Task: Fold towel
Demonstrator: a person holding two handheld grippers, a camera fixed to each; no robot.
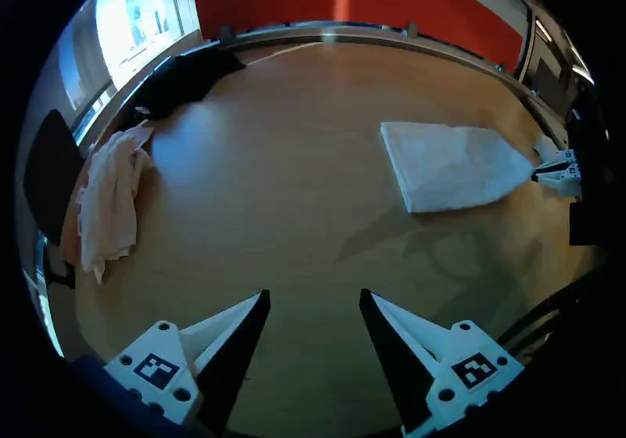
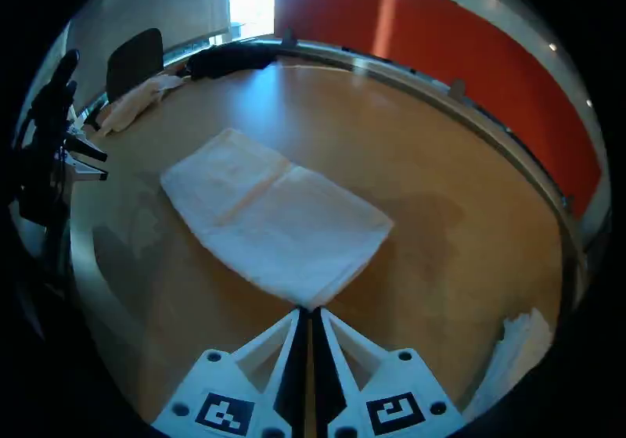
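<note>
Pinching near corner of folded white towel (image 2: 274, 219) between closed fingers of right claw (image 2: 311, 311); remainder lying flat on wooden counter (image 2: 438, 203). Holding left claw (image 1: 313, 293) spread open above counter, well apart from towel. Noted crumpled cloth pile (image 1: 109, 203) at counter edge.

The round-edged wooden table (image 1: 297, 203) carries four items. A folded white towel (image 1: 446, 164) lies flat toward its middle. A crumpled pale cloth (image 1: 109, 203) lies at one edge, a black garment (image 1: 184, 78) at the far rim, and another white cloth (image 2: 516, 352) at the near edge.
</note>
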